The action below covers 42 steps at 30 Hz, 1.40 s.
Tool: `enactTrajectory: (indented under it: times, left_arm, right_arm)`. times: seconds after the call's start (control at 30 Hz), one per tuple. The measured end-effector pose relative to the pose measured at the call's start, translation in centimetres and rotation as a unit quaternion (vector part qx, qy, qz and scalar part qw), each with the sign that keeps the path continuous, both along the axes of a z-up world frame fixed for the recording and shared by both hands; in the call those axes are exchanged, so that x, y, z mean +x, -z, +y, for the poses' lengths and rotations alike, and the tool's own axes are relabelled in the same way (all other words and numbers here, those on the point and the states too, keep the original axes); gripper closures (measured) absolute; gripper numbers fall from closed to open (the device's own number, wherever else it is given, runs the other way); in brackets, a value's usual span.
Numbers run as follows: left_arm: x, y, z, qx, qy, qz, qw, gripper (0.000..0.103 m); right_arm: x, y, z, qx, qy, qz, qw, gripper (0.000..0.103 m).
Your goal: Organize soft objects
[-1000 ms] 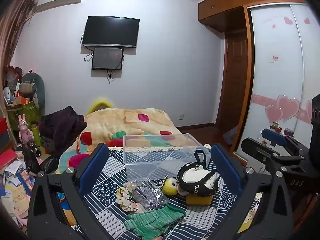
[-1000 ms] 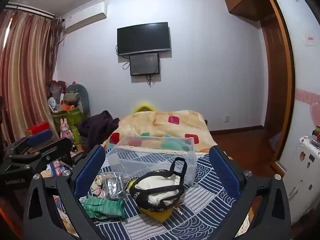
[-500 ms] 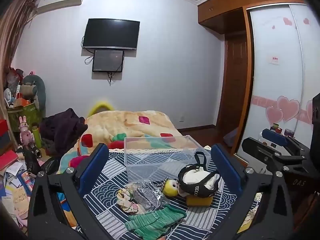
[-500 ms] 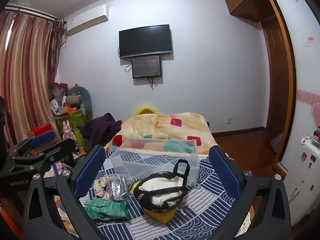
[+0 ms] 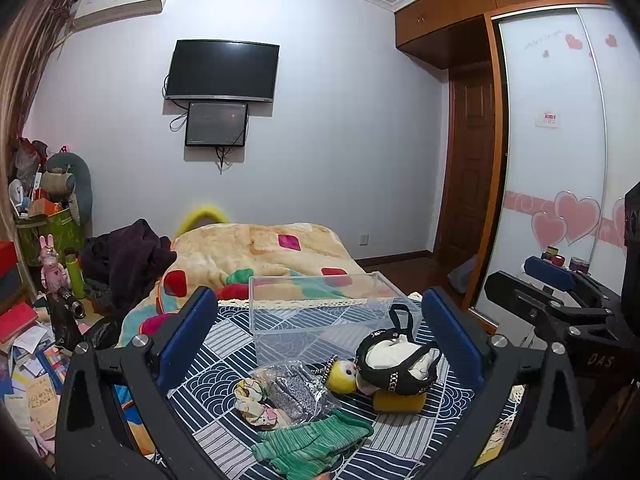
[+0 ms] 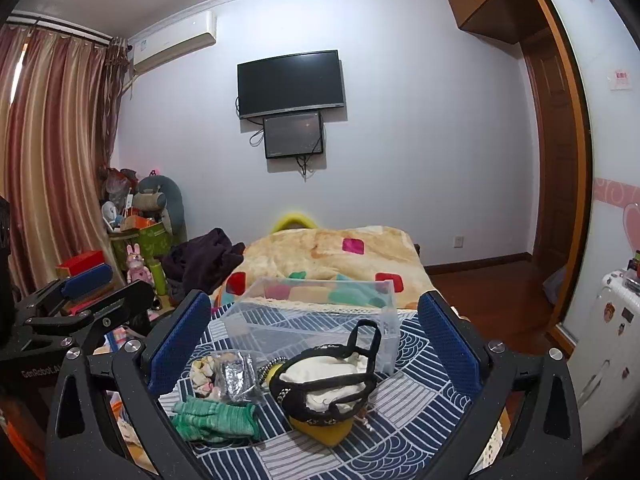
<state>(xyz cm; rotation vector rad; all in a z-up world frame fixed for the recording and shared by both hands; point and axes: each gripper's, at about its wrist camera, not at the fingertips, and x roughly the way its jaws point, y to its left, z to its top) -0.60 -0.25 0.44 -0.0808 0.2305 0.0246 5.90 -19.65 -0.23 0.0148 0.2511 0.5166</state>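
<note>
As both cameras are being drawn back and tilted up from where they were a second ago, more of the patterned cloth (image 5: 224, 364) is being revealed, and nothing is being touched. The left gripper (image 5: 320, 344) and right gripper (image 6: 316, 344) are being held spread wide and empty. In front of the clear bin (image 5: 320, 312), the soft things are being left unsorted: green gloves (image 5: 312, 446), a crinkled packet (image 5: 296, 390), a black-trimmed bag (image 5: 396, 364), a yellow doll (image 5: 342, 374). Sorting is judged not yet begun.
</note>
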Motion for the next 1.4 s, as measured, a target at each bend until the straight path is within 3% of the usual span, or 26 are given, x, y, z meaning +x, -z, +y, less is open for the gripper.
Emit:
enactTrajectory:
  times: [1.4]
  left_arm:
    - [-0.3,-0.21,0.08,-0.008,0.008,-0.003,0.9999,0.0]
  right_arm:
    - [-0.11,0.02,0.19,0.002,-0.008,-0.001,1.0,0.0]
